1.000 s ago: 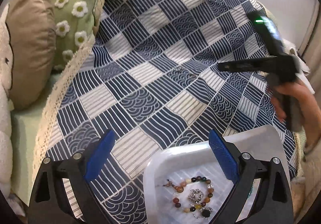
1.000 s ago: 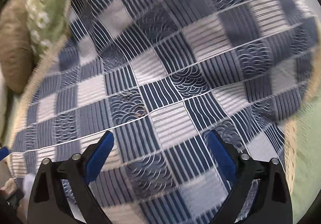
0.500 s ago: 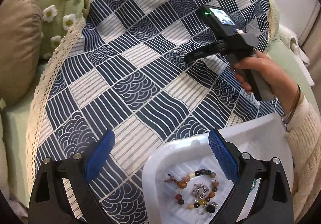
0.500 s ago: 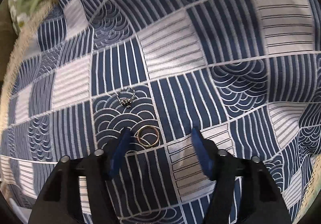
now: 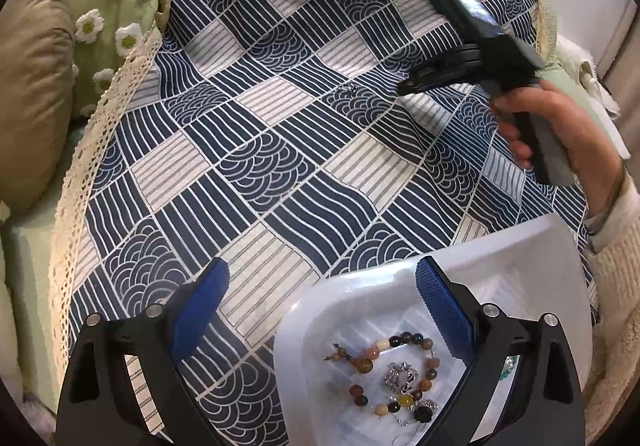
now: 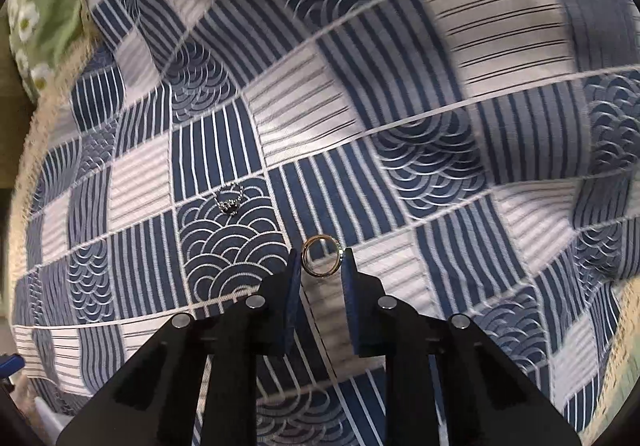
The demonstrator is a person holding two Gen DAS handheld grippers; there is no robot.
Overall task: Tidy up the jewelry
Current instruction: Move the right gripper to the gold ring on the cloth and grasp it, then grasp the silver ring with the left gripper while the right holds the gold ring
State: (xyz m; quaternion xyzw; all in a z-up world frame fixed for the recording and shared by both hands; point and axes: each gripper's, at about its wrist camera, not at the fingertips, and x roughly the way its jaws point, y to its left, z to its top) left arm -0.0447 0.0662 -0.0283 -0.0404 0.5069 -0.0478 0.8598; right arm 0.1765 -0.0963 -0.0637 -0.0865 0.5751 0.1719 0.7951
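- While my left gripper (image 5: pixel 320 310) hangs wide open and empty over the white tray (image 5: pixel 304 334) of jewelry, my right gripper (image 6: pixel 321 262) has just been closing.
- Its fingers (image 6: pixel 294 278) pinch the gold ring (image 6: pixel 321 261) at both sides, on the blue patterned cloth (image 6: pixel 420 174).
- A silver ring (image 6: pixel 230 199) lies nearby, toward the cloth's lace-trimmed edge.

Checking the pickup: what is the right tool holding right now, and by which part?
The right tool, jaws just closing, pinches the gold ring across its band, one pad on each side. The left tool holds nothing.
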